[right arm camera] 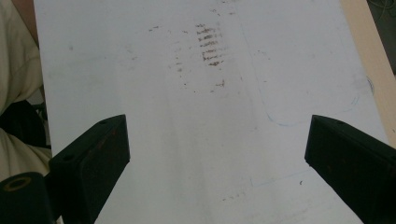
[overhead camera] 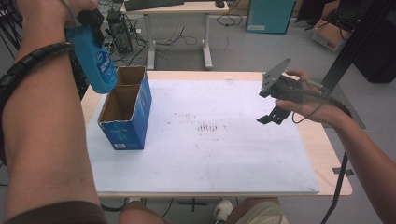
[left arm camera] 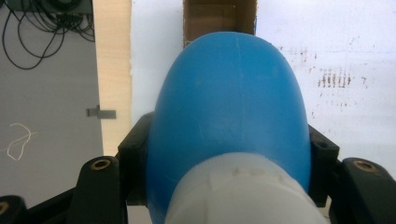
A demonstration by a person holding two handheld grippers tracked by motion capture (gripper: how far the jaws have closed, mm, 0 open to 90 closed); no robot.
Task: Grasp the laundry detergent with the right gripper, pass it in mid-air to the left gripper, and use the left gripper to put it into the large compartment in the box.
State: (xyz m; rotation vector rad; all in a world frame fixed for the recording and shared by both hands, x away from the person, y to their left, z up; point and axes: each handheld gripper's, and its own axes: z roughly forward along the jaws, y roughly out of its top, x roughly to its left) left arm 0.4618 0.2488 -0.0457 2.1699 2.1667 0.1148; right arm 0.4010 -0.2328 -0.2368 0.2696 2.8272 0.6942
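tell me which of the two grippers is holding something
The left gripper: its jaws are shut on the blue bottle above the cardboard box. The right gripper is open with nothing between its jaws.

Blue bottle (overhead camera: 95, 56) with white-printed label and whitish neck; blue carton (overhead camera: 126, 109) with brown cardboard interior; white mat (overhead camera: 210, 154) flecked with brown marks on pale wood worktop (overhead camera: 334, 158); black tool (overhead camera: 275, 105) jaws.

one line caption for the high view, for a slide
Left gripper holds a blue bottle over an open box.
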